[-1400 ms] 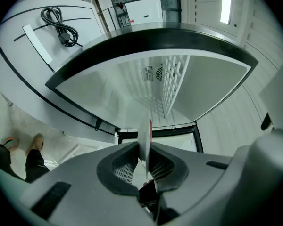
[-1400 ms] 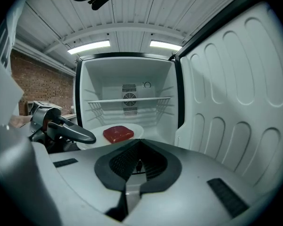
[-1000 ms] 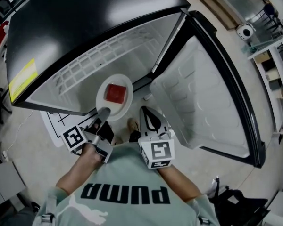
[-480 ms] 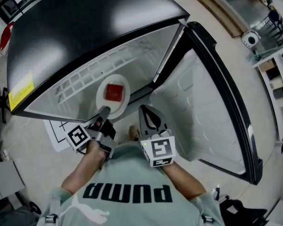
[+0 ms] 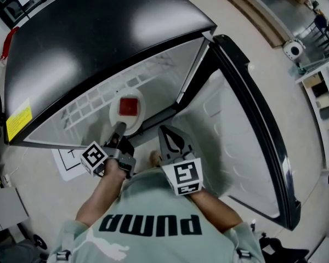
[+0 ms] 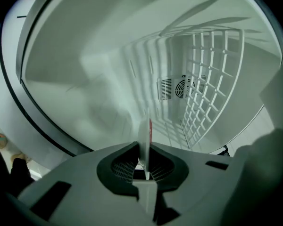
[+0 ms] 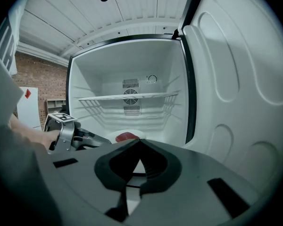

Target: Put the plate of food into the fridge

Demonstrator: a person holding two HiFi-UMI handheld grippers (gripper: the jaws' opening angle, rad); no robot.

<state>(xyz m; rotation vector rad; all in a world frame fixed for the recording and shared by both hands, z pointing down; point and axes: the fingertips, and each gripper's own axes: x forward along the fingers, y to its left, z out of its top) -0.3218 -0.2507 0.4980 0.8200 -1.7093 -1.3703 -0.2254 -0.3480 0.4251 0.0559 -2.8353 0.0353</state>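
fridge (image 5: pixel 98 43) open, door (image 5: pixel 236 147) swung right | plate (image 5: pixel 116 120) now further in than a second ago, at the mouth, lower than shelf (image 5: pixel 90 100), not yet set down | round, no long axis, face up, near level, reaching inward from left gripper (image 5: pixel 119 129), clamped on its near rim | right gripper (image 5: pixel 165 133) closed, empty | food (image 5: pixel 129 107) mid-plate

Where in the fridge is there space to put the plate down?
The fridge is bare inside. Free spots: the floor under the wire shelf, between the back wall and the door, and the shelf itself. The only busy spot is the opening's left side, where the left gripper holds the plate.
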